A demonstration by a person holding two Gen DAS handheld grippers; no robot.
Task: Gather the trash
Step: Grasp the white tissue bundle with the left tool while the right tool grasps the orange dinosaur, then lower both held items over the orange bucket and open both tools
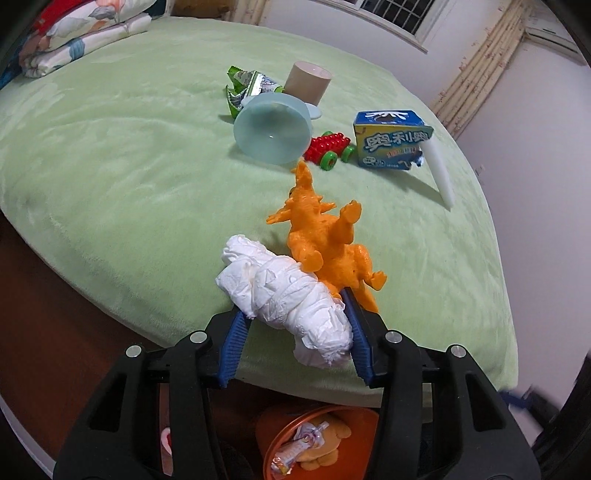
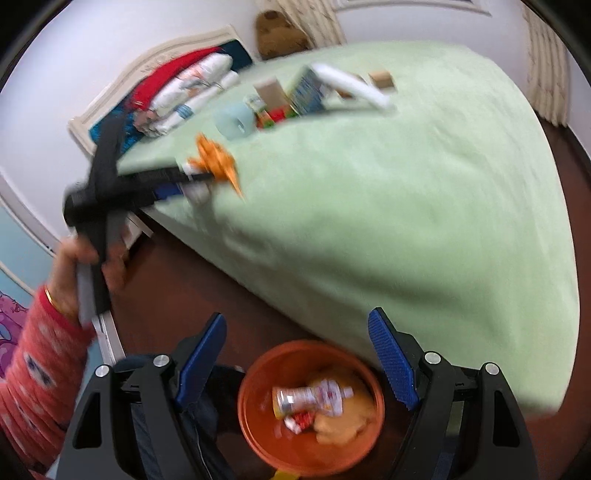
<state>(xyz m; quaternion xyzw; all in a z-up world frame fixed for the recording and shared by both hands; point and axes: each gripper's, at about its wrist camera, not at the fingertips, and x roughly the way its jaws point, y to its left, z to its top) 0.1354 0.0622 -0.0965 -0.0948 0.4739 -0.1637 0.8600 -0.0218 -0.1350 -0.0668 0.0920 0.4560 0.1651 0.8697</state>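
My left gripper point(image 1: 293, 304) is shut on a crumpled white tissue wad point(image 1: 291, 295) at the near edge of the green bed point(image 1: 110, 166). The wad lies against an orange toy dinosaur point(image 1: 325, 240). The right wrist view shows that same left gripper point(image 2: 192, 184), blurred, held by a hand point(image 2: 74, 266) in a red sleeve. My right gripper point(image 2: 296, 315) is open and holds nothing. It hangs above an orange bin point(image 2: 255, 428) on the dark floor beside the bed. Inside the bin lie a small bottle point(image 2: 314, 398) and wrappers. That bin point(image 1: 280, 439) also shows below the left gripper.
Farther up the bed lie a green snack wrapper point(image 1: 245, 86), a cardboard tube point(image 1: 308, 81), a tipped pale blue cup point(image 1: 273, 129), a red toy car point(image 1: 330, 147), a blue cookie box point(image 1: 391, 140) and a white stick point(image 1: 439, 170). Folded bedding point(image 1: 74, 33) is at the head.
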